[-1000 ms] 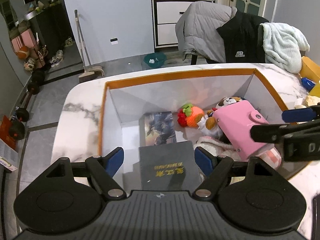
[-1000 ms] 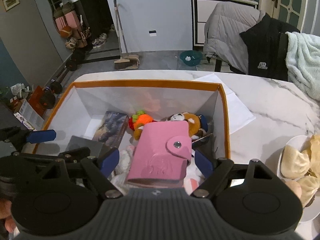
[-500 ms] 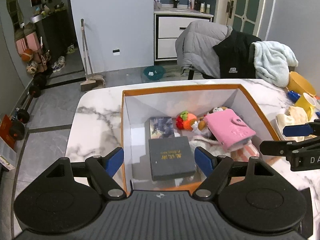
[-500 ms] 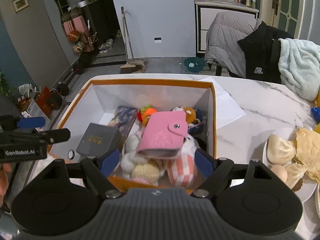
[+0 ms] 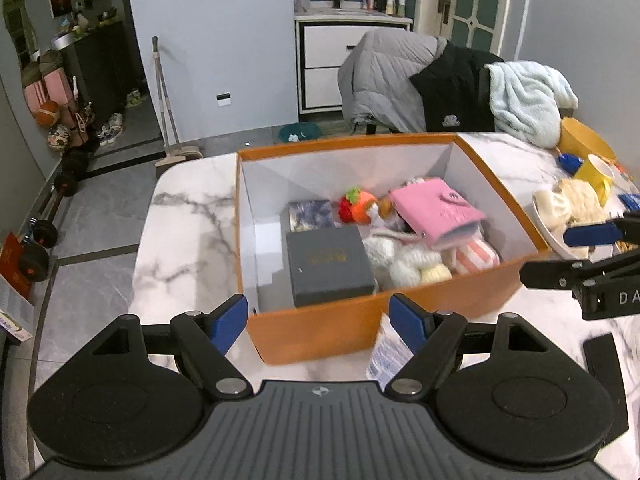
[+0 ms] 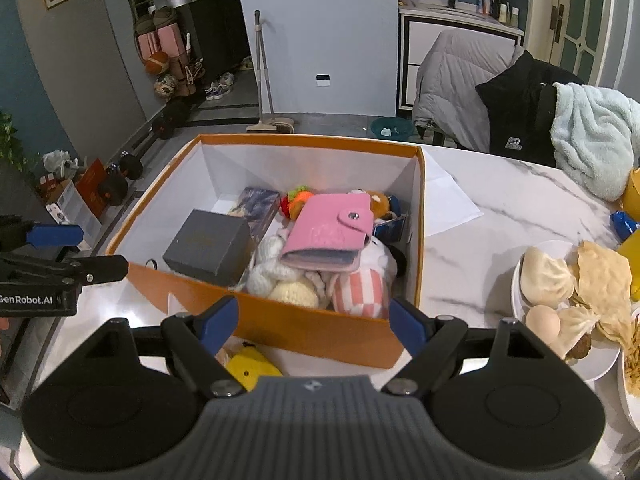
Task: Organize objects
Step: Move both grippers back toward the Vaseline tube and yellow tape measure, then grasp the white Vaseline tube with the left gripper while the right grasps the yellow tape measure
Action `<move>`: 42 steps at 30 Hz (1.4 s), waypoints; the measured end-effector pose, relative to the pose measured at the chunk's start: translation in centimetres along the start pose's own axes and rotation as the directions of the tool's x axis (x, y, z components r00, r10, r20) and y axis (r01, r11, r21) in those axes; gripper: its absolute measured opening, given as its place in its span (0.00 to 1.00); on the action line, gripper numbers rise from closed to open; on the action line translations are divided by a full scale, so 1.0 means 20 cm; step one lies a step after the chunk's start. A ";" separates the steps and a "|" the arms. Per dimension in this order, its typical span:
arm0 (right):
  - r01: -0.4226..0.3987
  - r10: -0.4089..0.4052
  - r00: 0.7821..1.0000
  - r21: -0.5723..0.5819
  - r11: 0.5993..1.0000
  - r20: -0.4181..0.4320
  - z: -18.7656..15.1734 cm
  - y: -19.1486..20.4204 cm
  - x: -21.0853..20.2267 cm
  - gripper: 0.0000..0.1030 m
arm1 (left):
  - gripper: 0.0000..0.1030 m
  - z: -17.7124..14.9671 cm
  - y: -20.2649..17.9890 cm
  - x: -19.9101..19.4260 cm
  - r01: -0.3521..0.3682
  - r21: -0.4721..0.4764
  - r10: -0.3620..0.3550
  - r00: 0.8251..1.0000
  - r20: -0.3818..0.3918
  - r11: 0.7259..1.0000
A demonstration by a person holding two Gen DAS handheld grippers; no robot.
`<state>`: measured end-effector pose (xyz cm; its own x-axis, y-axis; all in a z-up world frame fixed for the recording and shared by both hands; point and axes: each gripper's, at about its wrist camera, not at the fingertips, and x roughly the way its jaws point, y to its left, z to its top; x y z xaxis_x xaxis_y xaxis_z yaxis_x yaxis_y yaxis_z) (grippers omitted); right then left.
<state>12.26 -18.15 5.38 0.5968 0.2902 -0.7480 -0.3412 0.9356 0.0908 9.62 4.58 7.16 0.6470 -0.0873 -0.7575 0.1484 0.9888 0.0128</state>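
An orange box [image 5: 320, 328] [image 6: 320, 330] with white inner walls stands on the marble table. Inside lie a dark grey case [image 5: 330, 266] [image 6: 212, 248], a pink snap wallet [image 5: 438, 210] [image 6: 328, 232], a blue picture book [image 5: 312, 214] [image 6: 258, 204], an orange-and-red plush [image 5: 358, 208] and white and striped soft toys [image 6: 356, 288]. My left gripper [image 5: 320, 324] hovers open before the box's near wall, nothing between its blue pads. My right gripper [image 6: 312, 322] is also open and empty, in front of the near wall. A yellow toy [image 6: 250, 362] lies on the table beneath it.
A white plate [image 6: 592, 364] of buns and flatbread sits right of the box, with a yellow cup [image 5: 598, 174] behind. A small printed packet [image 5: 386, 354] lies by the box's near corner. Jackets and a pale towel [image 6: 592, 140] drape the chairs beyond. The table's left edge drops to the floor.
Both grippers have drawn back and up out of the box; the grey case and pink wallet stay inside. The box's near orange wall now shows in front of both.
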 end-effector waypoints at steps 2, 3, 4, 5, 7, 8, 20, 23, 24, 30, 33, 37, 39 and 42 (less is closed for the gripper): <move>-0.003 0.003 1.000 -0.021 1.000 0.003 -0.03 0.00 0.00 0.81 | 0.89 -0.03 -0.02 0.01 0.008 0.014 -0.008 1.000 -0.010 1.000; -0.002 0.002 1.000 -0.032 0.999 0.001 -0.04 0.01 0.00 0.81 | 0.89 -0.05 -0.04 0.01 0.012 0.021 -0.012 1.000 -0.015 1.000; -0.001 0.001 1.000 -0.045 0.999 -0.004 -0.06 0.01 0.01 0.81 | 0.89 -0.07 -0.05 0.01 0.017 0.027 -0.017 1.000 -0.020 0.999; 0.001 -0.002 1.000 -0.057 0.998 -0.010 -0.08 0.01 0.02 0.81 | 0.89 -0.09 -0.06 0.02 0.026 0.032 -0.025 0.999 -0.024 0.999; 0.004 -0.006 1.000 -0.081 0.997 -0.022 -0.11 0.02 0.04 0.81 | 0.89 -0.13 -0.08 0.03 0.051 0.037 -0.050 0.998 -0.034 0.998; 0.003 -0.006 1.000 -0.095 0.995 -0.026 -0.13 0.02 0.05 0.81 | 0.89 -0.15 -0.10 0.03 0.064 0.039 -0.062 0.997 -0.038 0.997; -0.076 0.057 0.996 -0.363 0.929 -0.063 -0.42 0.12 0.25 0.80 | 0.88 -0.33 -0.28 0.16 0.152 0.112 -0.139 0.984 -0.115 0.982; -0.096 0.066 0.994 -0.372 0.923 -0.092 -0.46 0.11 0.31 0.80 | 0.88 -0.34 -0.29 0.19 0.145 0.097 -0.136 0.986 -0.100 0.985; -0.109 0.078 0.992 -0.367 0.924 -0.099 -0.47 0.11 0.32 0.81 | 0.88 -0.35 -0.29 0.20 0.143 0.089 -0.135 0.987 -0.093 0.986; -0.121 0.083 0.989 -0.350 0.929 -0.122 -0.52 0.13 0.40 0.83 | 0.86 -0.36 -0.30 0.28 0.116 0.062 -0.111 0.991 -0.074 0.991; -0.119 0.085 0.990 -0.340 0.933 -0.114 -0.52 0.13 0.42 0.83 | 0.86 -0.37 -0.27 0.31 0.083 0.041 -0.081 0.996 -0.049 0.996; -0.129 0.104 0.990 -0.313 0.941 -0.094 -0.50 0.12 0.43 0.83 | 0.84 -0.38 -0.20 0.32 0.062 0.024 -0.061 0.998 -0.027 0.998; -0.124 0.107 0.992 -0.327 0.937 -0.070 -0.51 0.13 0.44 0.83 | 0.83 -0.38 -0.15 0.32 0.066 0.001 -0.066 0.997 -0.027 0.998; -0.099 0.086 0.995 -0.363 0.927 -0.052 -0.50 0.16 0.47 0.82 | 0.79 -0.39 -0.09 0.32 0.070 -0.031 -0.071 0.997 -0.022 0.997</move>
<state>9.52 -14.49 -8.03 0.5265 0.3583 -0.7710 -0.6386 0.7653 -0.0804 7.79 3.17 -2.82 0.6179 -0.1543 -0.7709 0.1699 0.9836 -0.0607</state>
